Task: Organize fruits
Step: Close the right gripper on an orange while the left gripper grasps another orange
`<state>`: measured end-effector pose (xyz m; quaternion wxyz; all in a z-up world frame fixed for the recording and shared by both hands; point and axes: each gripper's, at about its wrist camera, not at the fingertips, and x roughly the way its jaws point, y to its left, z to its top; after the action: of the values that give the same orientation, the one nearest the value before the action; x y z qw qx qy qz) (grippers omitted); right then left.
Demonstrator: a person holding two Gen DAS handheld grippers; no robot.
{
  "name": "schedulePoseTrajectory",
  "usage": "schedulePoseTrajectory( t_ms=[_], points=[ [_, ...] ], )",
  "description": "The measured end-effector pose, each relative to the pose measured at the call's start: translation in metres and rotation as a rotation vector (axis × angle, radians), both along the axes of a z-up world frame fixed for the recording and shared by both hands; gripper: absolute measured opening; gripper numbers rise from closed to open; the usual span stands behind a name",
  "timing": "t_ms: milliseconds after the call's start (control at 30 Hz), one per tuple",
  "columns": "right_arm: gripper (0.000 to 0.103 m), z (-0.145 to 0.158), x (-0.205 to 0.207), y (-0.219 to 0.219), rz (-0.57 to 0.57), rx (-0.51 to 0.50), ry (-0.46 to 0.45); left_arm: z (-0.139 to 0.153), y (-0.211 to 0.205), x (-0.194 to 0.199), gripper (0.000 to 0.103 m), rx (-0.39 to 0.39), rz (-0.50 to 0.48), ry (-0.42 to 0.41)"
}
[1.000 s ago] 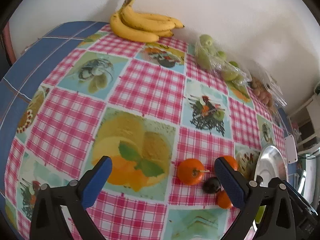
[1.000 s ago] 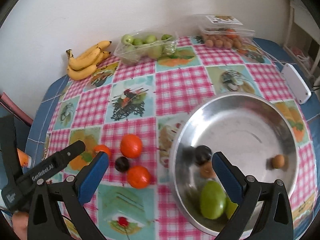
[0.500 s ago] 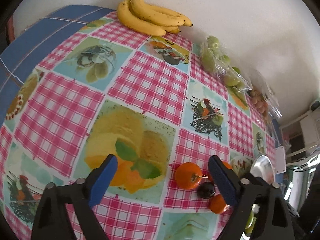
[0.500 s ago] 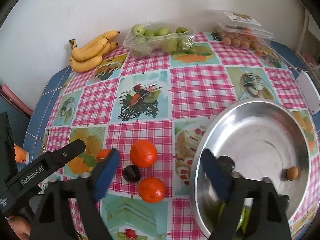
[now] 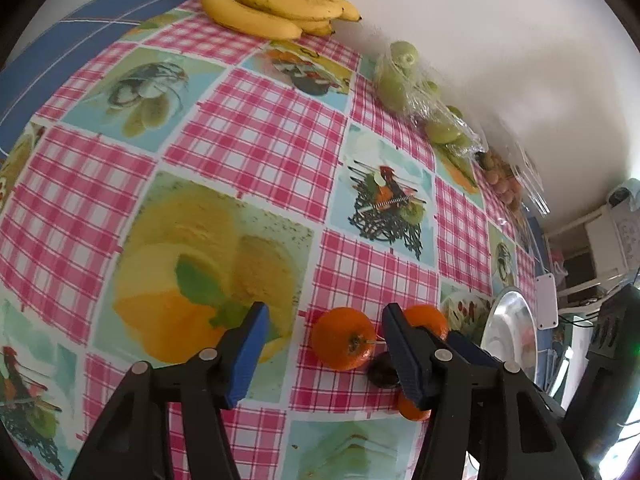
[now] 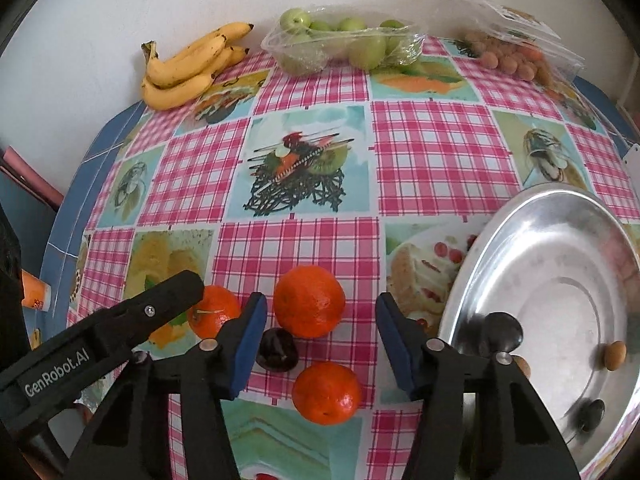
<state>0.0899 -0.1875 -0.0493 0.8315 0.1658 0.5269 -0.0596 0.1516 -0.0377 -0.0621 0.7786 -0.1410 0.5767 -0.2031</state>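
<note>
**Both tools narrowing over the loose fruit beside the bowl**

Nearest, in the right wrist view, the right tool [image 6: 316, 344] hangs above a cluster of loose fruit near the surface's near edge. Its blue pads have just been closing, yet they press on nothing; the tool is still parted. Seen between the pads are a small dark round plum [image 6: 277, 349], a round orange mandarin at the front [image 6: 327, 392] and a larger orange mandarin behind it [image 6: 309, 301]. A third mandarin with a stalk [image 6: 214, 316] lies left of them, framed by the left tool [image 5: 324, 354], whose jaws have likewise just been narrowing and hold nothing. To the right stands the wide shiny metal bowl [image 6: 472, 268], already holding a few small fruits.

To do this step well, each tool should probably settle on one fruit only, centre it between the pads, descend until they flank its widest part, then close gently; round fruit may roll off.

Along the far edge lie a bunch of yellow bananas [image 6: 188, 68], a clear bag of green fruit [image 6: 340, 42] and a clear plastic box of small brown fruit [image 6: 516, 56].
</note>
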Motion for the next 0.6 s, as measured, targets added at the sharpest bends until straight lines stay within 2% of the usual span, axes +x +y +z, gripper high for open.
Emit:
schedulePoseTrajectory(
  t_ms=[167,433,600],
  points=[
    [0.040,-0.004,0.001,0.002,0.013,0.029,-0.002,-0.001,-0.001,0.000,0.062,0.001,-0.005,0.005],
    [0.038,-0.001,-0.005,0.004,0.014,0.024,-0.007,-0.004,-0.011,-0.001,0.060,0.006,-0.030,0.013],
    [0.035,0.003,-0.013,0.001,0.007,0.024,-0.014,-0.006,-0.016,-0.002,0.050,0.016,-0.040,0.022]
  ],
)
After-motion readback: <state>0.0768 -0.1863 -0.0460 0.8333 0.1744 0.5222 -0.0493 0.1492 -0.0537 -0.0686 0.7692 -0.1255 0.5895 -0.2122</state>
